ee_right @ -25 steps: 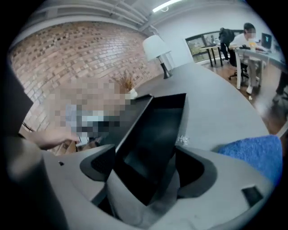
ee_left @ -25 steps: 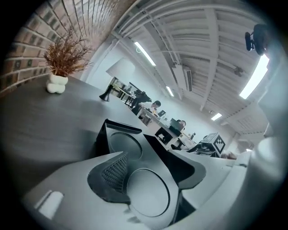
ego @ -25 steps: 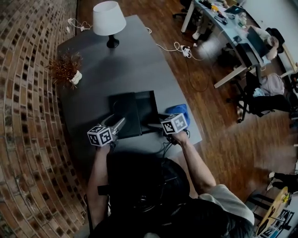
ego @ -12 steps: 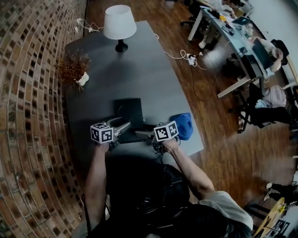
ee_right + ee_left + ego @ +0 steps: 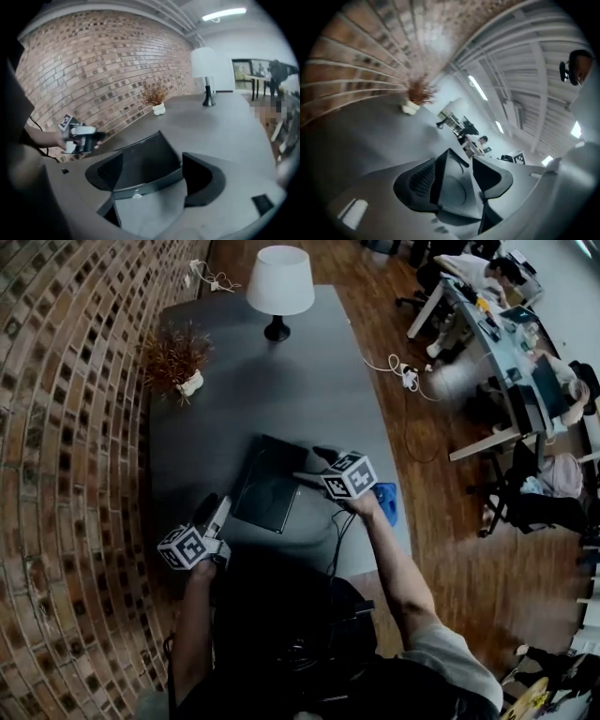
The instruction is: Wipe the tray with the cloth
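The dark tray (image 5: 267, 486) lies askew on the grey table (image 5: 281, 381). My right gripper (image 5: 305, 470) is at its right edge, jaws wide. In the right gripper view (image 5: 152, 161) the tray's rim (image 5: 140, 164) crosses the gap and I see no pad pressing on it. My left gripper (image 5: 216, 505) sits just off the tray's lower-left corner. Its jaws have just been opening. A narrow gap (image 5: 457, 168) frames the tray's corner (image 5: 454, 187) without a visible pinch. The blue cloth (image 5: 387, 502) lies by the table's right edge, behind my right hand.
A white lamp (image 5: 279, 282) stands at the table's far end and a dried plant in a small pot (image 5: 173, 357) at the far left by the brick wall. Beyond the table's right edge are wooden floor, desks and seated people (image 5: 497, 324).
My left gripper has drawn back from the tray toward the lower left. The tray now lies turned at an angle. My right gripper has shifted along the tray's right side.
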`<state>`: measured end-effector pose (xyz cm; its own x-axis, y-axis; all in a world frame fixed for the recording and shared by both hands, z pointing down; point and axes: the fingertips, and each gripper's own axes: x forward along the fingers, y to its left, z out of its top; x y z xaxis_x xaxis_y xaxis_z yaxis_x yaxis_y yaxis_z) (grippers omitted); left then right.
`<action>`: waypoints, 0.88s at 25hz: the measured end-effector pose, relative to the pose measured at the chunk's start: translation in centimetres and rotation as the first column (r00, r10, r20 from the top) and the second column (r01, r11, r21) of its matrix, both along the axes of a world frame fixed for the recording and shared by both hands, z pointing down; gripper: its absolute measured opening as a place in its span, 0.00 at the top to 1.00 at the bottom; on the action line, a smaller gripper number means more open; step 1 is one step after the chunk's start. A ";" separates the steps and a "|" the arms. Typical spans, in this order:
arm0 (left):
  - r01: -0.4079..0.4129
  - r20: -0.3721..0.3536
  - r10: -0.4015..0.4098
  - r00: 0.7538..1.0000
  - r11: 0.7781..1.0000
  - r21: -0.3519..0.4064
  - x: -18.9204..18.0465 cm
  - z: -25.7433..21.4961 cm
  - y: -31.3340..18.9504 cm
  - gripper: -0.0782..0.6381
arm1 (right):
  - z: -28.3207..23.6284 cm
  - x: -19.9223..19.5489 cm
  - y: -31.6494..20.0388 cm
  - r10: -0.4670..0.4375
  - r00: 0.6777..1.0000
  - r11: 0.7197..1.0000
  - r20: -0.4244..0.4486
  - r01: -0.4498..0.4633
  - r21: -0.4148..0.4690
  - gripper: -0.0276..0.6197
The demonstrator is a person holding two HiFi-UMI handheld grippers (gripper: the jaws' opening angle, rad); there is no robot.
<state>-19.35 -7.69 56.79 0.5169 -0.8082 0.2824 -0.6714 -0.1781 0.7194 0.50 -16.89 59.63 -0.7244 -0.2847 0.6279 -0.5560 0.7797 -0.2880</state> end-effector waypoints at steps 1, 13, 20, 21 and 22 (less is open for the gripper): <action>0.081 -0.053 -0.084 0.995 0.995 -0.061 -0.8 1.2 2.3 0.54 | 0.1 -0.2 -1.9 -0.031 0.999 0.999 -0.038 0.032 0.026 0.36; 0.053 -0.293 -0.118 0.949 0.974 -0.221 3.1 6.7 3.2 0.41 | 7.5 -3.0 -2.3 -0.174 0.985 0.935 0.001 0.166 -0.313 0.41; 0.130 -0.169 -0.155 0.973 0.980 -0.150 -1.8 6.1 -6.6 0.28 | 6.2 -1.2 2.9 0.049 0.985 0.919 0.166 0.021 -0.393 0.40; 0.109 -0.164 -0.132 0.978 0.984 -0.143 -1.9 6.0 -7.8 0.28 | 6.1 -1.1 3.7 0.093 0.976 0.916 0.195 -0.007 -0.401 0.40; 0.080 -0.157 -0.101 0.982 0.987 -0.137 -1.7 5.9 -8.7 0.29 | 6.0 -1.0 4.2 0.142 0.965 0.914 0.221 -0.042 -0.404 0.40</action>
